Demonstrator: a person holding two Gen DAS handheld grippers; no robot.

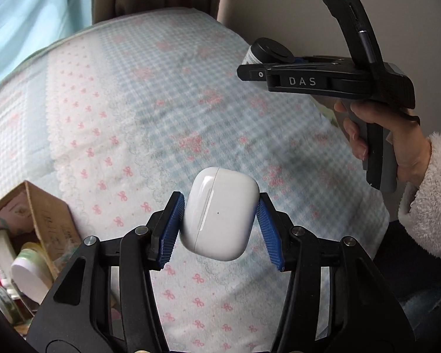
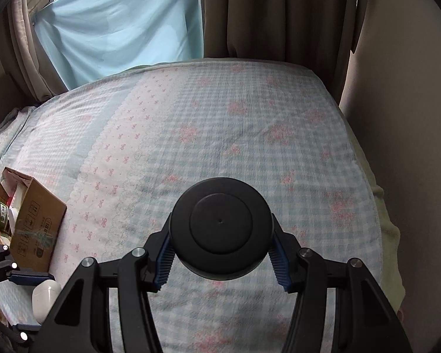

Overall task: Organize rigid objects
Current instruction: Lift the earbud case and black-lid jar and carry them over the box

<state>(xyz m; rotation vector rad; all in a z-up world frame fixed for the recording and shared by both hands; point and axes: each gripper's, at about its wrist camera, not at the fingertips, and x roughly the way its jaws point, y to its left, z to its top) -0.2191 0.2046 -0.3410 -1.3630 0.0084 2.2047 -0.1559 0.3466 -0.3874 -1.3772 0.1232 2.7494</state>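
Note:
My left gripper (image 1: 219,220) is shut on a white earbud case (image 1: 219,211) and holds it above the bed. The case also shows at the lower left of the right wrist view (image 2: 44,295). My right gripper (image 2: 220,253) is shut on a jar with a round black lid (image 2: 220,226), lid toward the camera. In the left wrist view the right gripper (image 1: 250,61) is at the upper right, held by a hand, with the black-lidded jar (image 1: 269,51) at its tips.
An open cardboard box (image 1: 48,220) with jars and tubes inside sits on the bed at the left; it also shows in the right wrist view (image 2: 35,220). The blue-checked bedspread (image 2: 220,132) fills the middle. Curtains (image 2: 264,11) hang behind. A wall (image 2: 411,147) stands on the right.

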